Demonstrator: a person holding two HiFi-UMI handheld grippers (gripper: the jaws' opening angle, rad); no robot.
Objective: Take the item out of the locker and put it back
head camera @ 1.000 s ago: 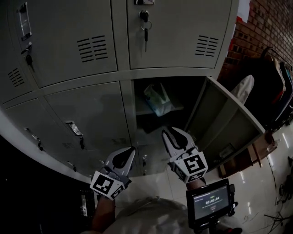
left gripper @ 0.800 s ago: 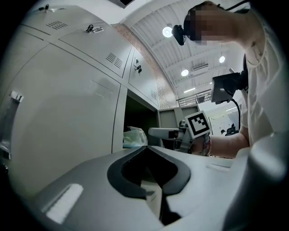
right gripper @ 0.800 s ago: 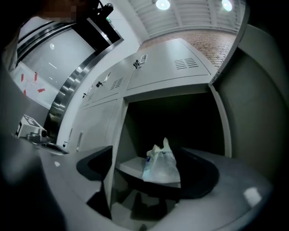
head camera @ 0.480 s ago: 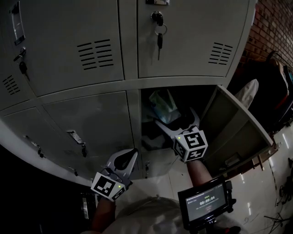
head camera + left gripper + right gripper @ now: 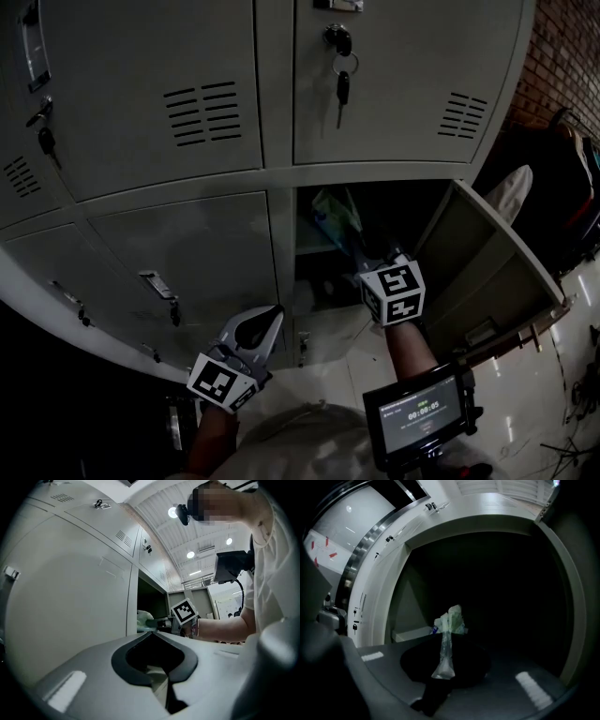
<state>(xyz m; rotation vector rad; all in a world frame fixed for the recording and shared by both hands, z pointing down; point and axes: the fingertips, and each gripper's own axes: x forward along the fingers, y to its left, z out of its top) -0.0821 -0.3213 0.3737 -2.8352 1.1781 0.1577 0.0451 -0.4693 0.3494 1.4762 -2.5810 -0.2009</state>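
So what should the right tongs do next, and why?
Probably draw the right tongs straight back out of the locker. They have just been closing and now pinch a flap of the plastic bag, whose bulk sits deeper inside, and the door stands wide open.

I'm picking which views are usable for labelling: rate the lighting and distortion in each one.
Head view: underexposed overall, the open locker nearly black inside. Left gripper view: well lit, ceiling lamps blown out, strong fisheye bending. Right gripper view: very dark, only the plastic bag catches light; the locker's frame bows heavily.
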